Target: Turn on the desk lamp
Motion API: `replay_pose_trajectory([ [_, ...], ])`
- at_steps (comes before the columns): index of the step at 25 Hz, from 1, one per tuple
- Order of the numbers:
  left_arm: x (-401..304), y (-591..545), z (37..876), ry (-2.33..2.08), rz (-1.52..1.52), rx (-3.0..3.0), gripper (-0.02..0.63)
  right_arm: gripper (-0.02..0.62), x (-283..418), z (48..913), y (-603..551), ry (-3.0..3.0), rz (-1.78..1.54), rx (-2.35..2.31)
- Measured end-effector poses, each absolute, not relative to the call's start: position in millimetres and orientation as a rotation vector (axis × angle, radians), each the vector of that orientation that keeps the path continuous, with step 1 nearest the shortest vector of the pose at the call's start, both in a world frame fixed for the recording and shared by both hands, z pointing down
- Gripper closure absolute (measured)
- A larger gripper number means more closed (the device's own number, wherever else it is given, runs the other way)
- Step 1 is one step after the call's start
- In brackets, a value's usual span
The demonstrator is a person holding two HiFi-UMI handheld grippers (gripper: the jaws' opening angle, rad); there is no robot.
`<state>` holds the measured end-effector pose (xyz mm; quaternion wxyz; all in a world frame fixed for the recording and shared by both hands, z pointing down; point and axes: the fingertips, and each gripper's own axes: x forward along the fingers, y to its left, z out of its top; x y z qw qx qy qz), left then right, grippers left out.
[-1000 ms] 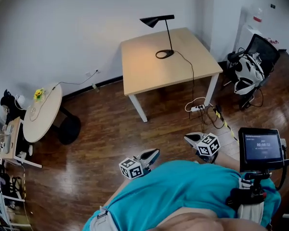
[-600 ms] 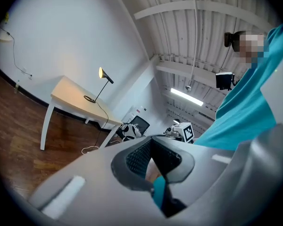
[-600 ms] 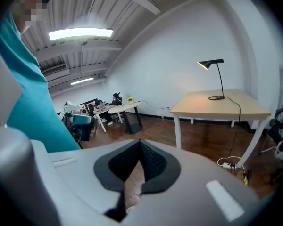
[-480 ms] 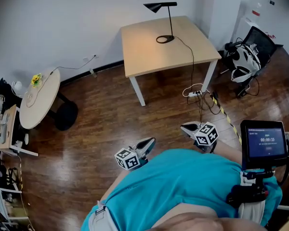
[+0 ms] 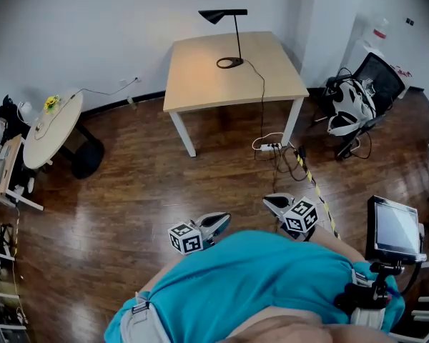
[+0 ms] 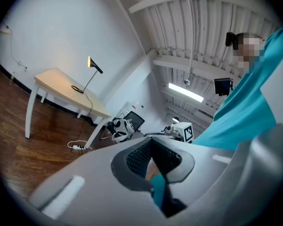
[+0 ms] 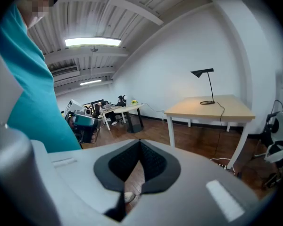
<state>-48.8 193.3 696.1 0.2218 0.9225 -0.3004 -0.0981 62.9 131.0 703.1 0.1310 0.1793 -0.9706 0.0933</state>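
The black desk lamp (image 5: 223, 15) stands on the far side of a square wooden table (image 5: 200, 77), across the room from me. Its cord runs off the table's edge to the floor. In the left gripper view, the lamp (image 6: 92, 65) shows a warm glow under its shade. My left gripper (image 5: 222, 221) and right gripper (image 5: 273, 204) are held close to my body, far from the table, both pointing towards it. Both are shut with nothing between the pads, as seen in the left gripper (image 6: 151, 149) and right gripper (image 7: 140, 149) views. The right gripper view shows the lamp (image 7: 203, 73) far off.
A power strip (image 5: 270, 147) with cables lies on the wood floor by the table leg. An office chair (image 5: 357, 98) with gear on it stands to the right, and a round side table (image 5: 53, 127) to the left. A screen on a stand (image 5: 395, 229) is at my right.
The head view has shifted, so the table and lamp now sit further left in the frame. Both grippers stay shut near my body.
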Motion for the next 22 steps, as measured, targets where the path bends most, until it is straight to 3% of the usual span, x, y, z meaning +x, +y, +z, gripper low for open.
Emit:
replay_pose_trajectory([
  [6,8.8,186.3,697.4,-0.892,-0.234,2.552,0.604,0.594,136.0,732.5,122.8,-2.839,0.424,0.523],
  [14,-25.0,240.8,692.8,-0.867,-0.206,2.634,0.604,0.594,98.0,723.0,183.3,-2.871,0.567,0.576],
  [22,-61.1,241.9,670.8,-0.869,-0.276,2.617,0.604,0.595,64.2,698.4,192.8,-2.876,0.495,0.563],
])
